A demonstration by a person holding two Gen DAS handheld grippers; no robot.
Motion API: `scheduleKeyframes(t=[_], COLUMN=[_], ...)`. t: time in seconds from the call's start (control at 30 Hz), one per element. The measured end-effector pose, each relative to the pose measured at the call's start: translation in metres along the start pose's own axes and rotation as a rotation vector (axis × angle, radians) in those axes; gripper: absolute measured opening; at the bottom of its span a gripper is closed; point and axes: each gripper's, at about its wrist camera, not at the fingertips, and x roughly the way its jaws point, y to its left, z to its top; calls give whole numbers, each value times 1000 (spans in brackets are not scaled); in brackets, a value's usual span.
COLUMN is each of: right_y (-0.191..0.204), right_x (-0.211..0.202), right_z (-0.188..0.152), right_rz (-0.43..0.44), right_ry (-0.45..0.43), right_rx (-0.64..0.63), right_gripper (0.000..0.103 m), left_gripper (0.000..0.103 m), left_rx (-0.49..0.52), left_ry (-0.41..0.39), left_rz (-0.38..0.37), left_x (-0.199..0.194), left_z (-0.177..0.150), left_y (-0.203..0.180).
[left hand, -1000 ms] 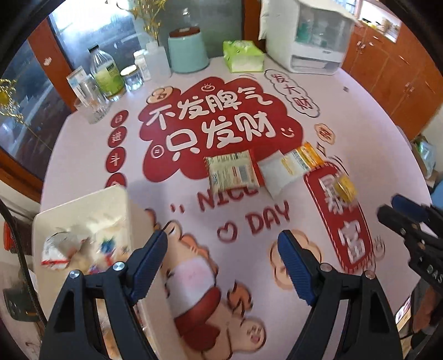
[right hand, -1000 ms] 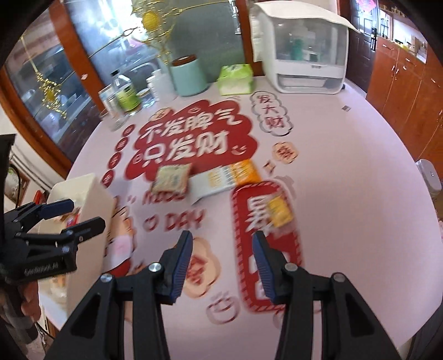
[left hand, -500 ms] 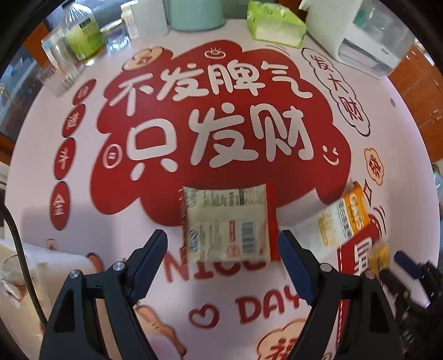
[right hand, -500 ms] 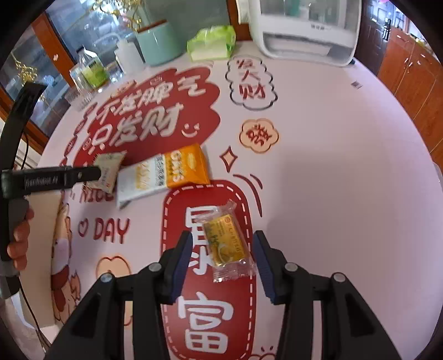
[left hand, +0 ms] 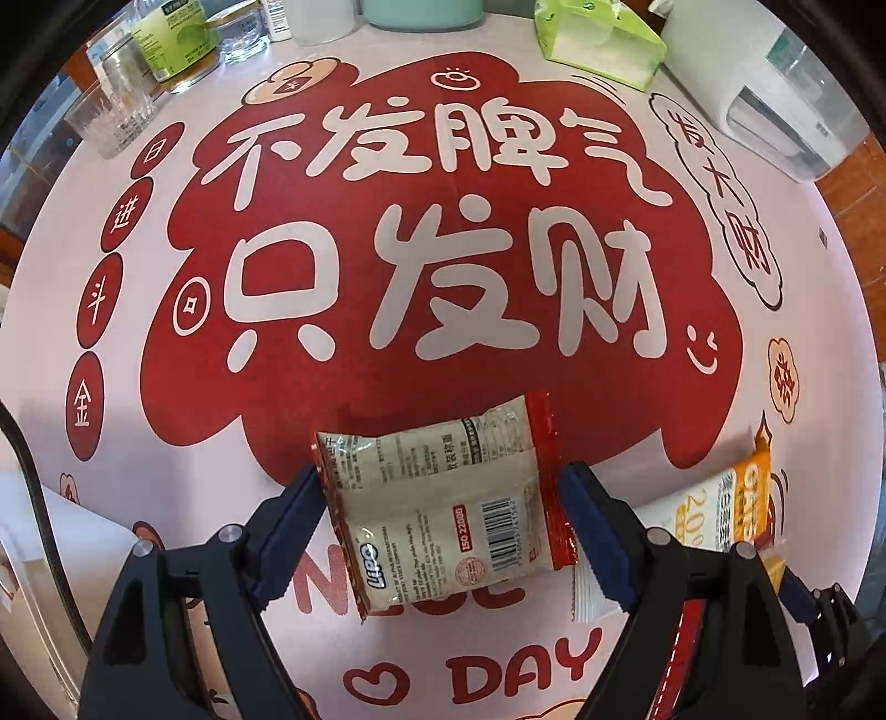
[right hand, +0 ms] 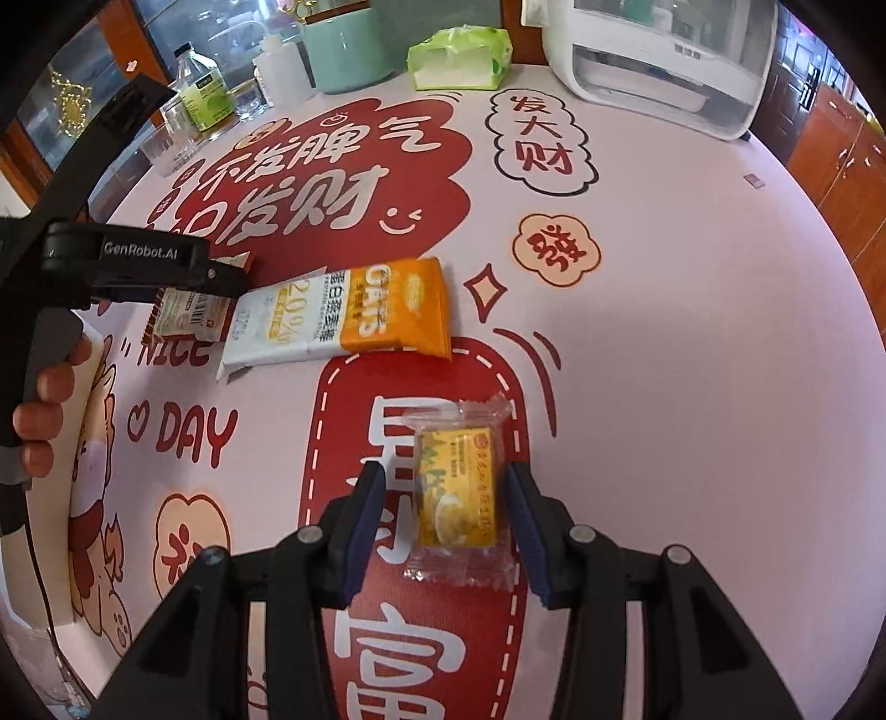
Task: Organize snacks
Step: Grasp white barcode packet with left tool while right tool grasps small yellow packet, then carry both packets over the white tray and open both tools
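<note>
A beige and red snack packet (left hand: 437,509) lies flat on the printed tablecloth (left hand: 443,277), label side up. My left gripper (left hand: 440,471) points down over it, one blue finger at each side edge; its jaws are opening and the packet shows no squeeze. An orange and white oats packet (right hand: 343,315) lies just right of it. A small yellow pastry in a clear wrapper (right hand: 457,487) lies between the fingers of my right gripper (right hand: 443,471), which stands open with a gap on the left side. The right wrist view shows the left gripper (right hand: 232,274) from the side.
A cream box (left hand: 72,531) sits at the table's left edge. Glasses (left hand: 111,116), a green-labelled bottle (left hand: 177,44), a teal canister (right hand: 343,50), a green tissue pack (right hand: 459,58) and a white appliance (right hand: 664,61) line the far side. A person's hand (right hand: 44,410) holds the left gripper's handle.
Both grippers came down toward the table. The left one moved from beside the cream box to straddle the beige packet. The right one moved over the yellow pastry, now between its fingers.
</note>
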Motion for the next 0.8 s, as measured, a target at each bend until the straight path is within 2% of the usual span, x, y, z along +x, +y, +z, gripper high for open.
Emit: scheduleKeyframes(t=[0.07, 0.13, 0.17, 0.23, 0.27, 0.47, 0.57, 0.8], right_y=[2, 6, 8, 12, 12, 10, 13, 30], right_x=[0, 1, 1, 1, 1, 0, -4, -27], right_z=[0, -1, -1, -2, -3, -4, -7, -18], right_rz=[-7, -26, -36, -52, -53, -39, -30, 0], right_ry=[-5, -13, -18, -22, -25, -30, -28, -58], right_rx=[-18, -43, -54, -75, -74, -36, -25, -19], right_gripper=[45, 39, 31, 28, 27, 26, 26, 26], left_gripper=[83, 75, 70, 61, 52, 49, 49, 49], left_rx=[1, 11, 25, 43, 50, 78, 70, 98], left_ry=[-5, -21, -30, -46, -60, -114, -122, -170], left_rz=[16, 38, 42, 36, 20, 45, 17, -60], left_x=[0, -2, -3, -6, -9, -16, -26, -77], left_z=[-1, -5, -7, -12, -15, -27, -37, -78], left_y=[-2, -5, -7, -12, -14, -17, -12, -3])
